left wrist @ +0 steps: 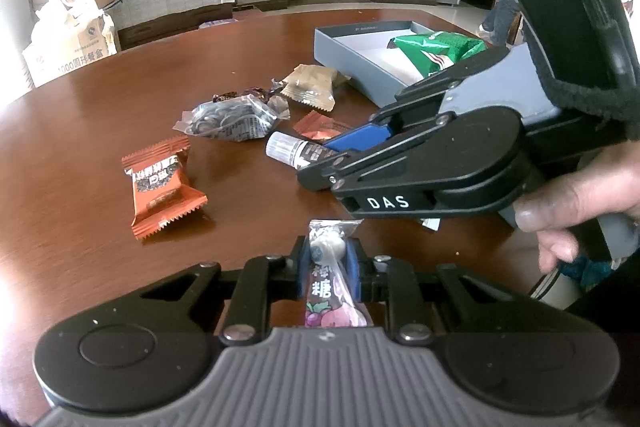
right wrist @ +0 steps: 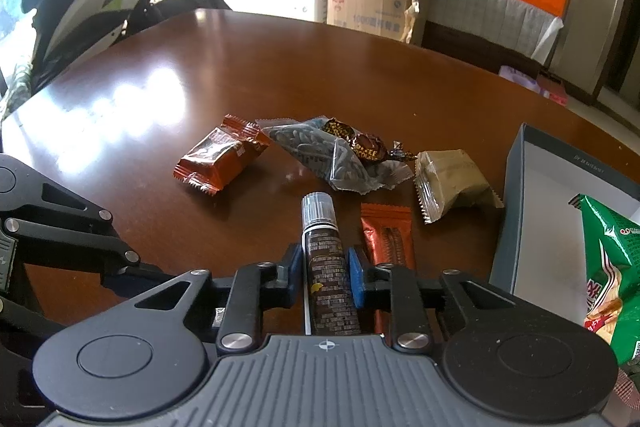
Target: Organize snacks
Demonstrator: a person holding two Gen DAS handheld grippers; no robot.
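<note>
My left gripper [left wrist: 328,259] is shut on a lollipop [left wrist: 320,291] in a clear and purple wrapper, low over the brown table [left wrist: 100,131]. In the right wrist view my right gripper [right wrist: 325,261] has its blue pads against both sides of a brown tube [right wrist: 318,219] with a clear cap, which lies on the table. The left wrist view shows the same right gripper [left wrist: 340,147] around that tube [left wrist: 296,149], held by a hand [left wrist: 580,203]. A grey box [left wrist: 352,43] behind it holds a green chip bag [left wrist: 436,51].
Loose on the table are an orange packet [right wrist: 218,163], a clear bag of seeds [right wrist: 324,155], a foil chocolate [right wrist: 366,143], a beige packet [right wrist: 452,183] and a small red-brown packet [right wrist: 386,235]. The grey box [right wrist: 516,187] stands at the right. Cardboard boxes [right wrist: 372,11] sit beyond the table.
</note>
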